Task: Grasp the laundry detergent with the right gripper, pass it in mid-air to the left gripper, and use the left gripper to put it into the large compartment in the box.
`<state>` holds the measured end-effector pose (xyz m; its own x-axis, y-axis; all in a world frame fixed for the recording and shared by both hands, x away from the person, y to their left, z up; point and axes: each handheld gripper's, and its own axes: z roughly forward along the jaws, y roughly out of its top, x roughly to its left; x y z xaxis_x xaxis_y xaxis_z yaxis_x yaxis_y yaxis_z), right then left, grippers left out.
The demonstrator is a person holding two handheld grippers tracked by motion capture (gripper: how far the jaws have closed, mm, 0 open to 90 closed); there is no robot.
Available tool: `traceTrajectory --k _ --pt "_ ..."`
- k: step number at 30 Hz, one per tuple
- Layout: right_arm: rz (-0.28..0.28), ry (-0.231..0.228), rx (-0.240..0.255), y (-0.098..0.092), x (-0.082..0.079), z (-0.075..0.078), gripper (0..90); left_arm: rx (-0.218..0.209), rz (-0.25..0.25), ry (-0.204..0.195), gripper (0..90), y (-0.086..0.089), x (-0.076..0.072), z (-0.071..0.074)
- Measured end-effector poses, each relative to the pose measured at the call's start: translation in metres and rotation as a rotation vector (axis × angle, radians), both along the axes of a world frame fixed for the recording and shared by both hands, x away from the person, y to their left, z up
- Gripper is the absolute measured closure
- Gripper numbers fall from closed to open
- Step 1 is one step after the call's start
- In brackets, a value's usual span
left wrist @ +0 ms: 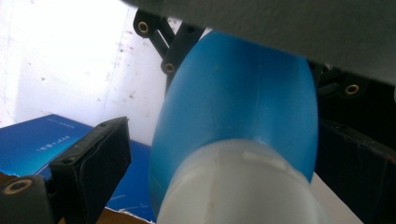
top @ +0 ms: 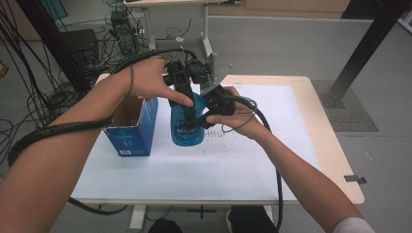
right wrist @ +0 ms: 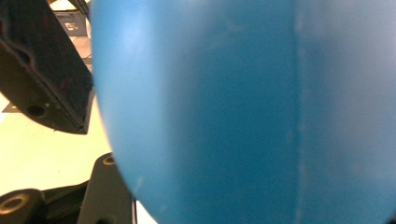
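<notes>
A blue plastic bottle (top: 186, 132) with a white cap (left wrist: 243, 186) stands on the white sheet beside a blue carton. From the right, my right gripper (top: 203, 118) is shut on the bottle's body (right wrist: 243, 112); one black pad (right wrist: 46, 84) presses its left side. My left gripper (top: 187, 108) comes down from above and stands open around the bottle's top. Its left finger (left wrist: 91, 161) is apart from the cap, with a gap showing. The bottle's top is hidden behind both grippers in the high view.
An open blue carton (top: 132, 137) stands just left of the bottle, close to my left hand. The white sheet (top: 194, 170) covers most of the wooden table (top: 335, 160). Thick black cables trail from both grippers over the forearms.
</notes>
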<state>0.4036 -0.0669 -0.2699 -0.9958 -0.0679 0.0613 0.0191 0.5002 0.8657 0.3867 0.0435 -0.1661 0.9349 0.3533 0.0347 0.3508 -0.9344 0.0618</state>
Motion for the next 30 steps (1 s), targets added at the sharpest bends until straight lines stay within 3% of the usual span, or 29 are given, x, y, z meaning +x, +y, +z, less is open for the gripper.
traceTrajectory --k 11,14,15,30 --pt "0.001 0.001 0.003 -0.0004 -0.0003 0.0003 42.7 -0.002 0.0 -0.002 7.3 -0.0006 -0.0004 -0.0003" --pt "0.006 -0.002 0.004 -0.0006 -0.0002 0.0004 42.7 0.017 -0.023 0.004 7.5 -0.0003 0.0011 0.0006" --pt "0.006 -0.002 0.004 -0.0006 -0.0002 0.0004 42.7 0.001 -0.003 -0.002 7.5 -0.0006 -0.0004 -0.0007" --pt "0.006 -0.001 0.001 -0.0001 -0.0001 0.0005 42.7 -0.008 -0.004 -0.016 15.1 0.0 -0.0006 -0.0006"
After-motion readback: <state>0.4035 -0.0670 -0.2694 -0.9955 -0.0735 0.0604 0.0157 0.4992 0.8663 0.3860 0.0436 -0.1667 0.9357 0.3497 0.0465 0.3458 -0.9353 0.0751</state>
